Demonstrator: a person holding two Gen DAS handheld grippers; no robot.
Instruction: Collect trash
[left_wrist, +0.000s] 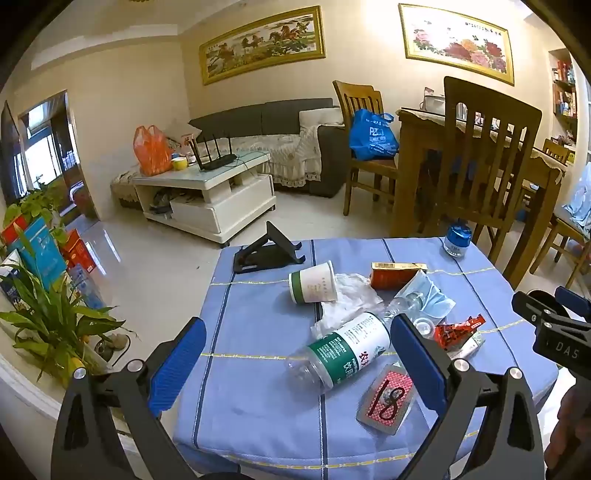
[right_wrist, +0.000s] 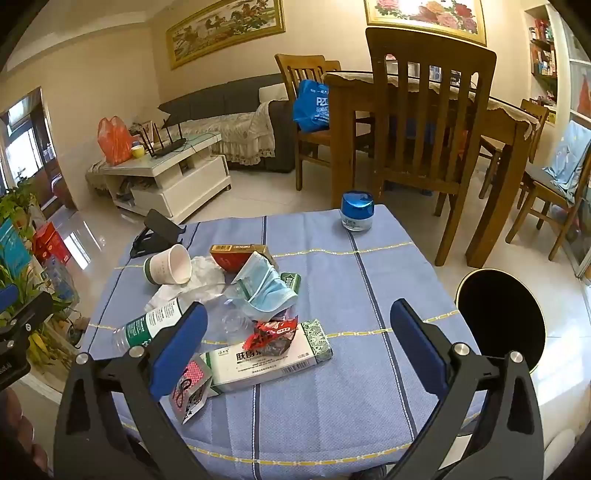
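Note:
Trash lies on a small table with a blue cloth (left_wrist: 258, 332) (right_wrist: 369, 295). There is a clear plastic bottle with a green label (left_wrist: 343, 347) (right_wrist: 147, 325), a tipped paper cup (left_wrist: 314, 282) (right_wrist: 168, 266), crumpled tissue (left_wrist: 351, 295), a blue face mask (left_wrist: 432, 295) (right_wrist: 269, 288), a red snack wrapper (left_wrist: 458, 330) (right_wrist: 273, 332), a red carton (left_wrist: 395, 275) (right_wrist: 236, 254), a white medicine box (right_wrist: 269, 362) and a red card packet (left_wrist: 386, 402) (right_wrist: 190, 384). My left gripper (left_wrist: 295, 354) is open, above the bottle. My right gripper (right_wrist: 299, 343) is open, above the medicine box. A black round bin (right_wrist: 502, 317) stands right of the table.
A black phone stand (left_wrist: 266, 254) (right_wrist: 155, 232) and a blue-capped jar (left_wrist: 456, 240) (right_wrist: 356, 210) sit at the table's far edge. Wooden chairs (right_wrist: 424, 129) and a dining table stand behind. Plants (left_wrist: 48, 317) are at the left. A white coffee table (left_wrist: 207, 192) stands further back.

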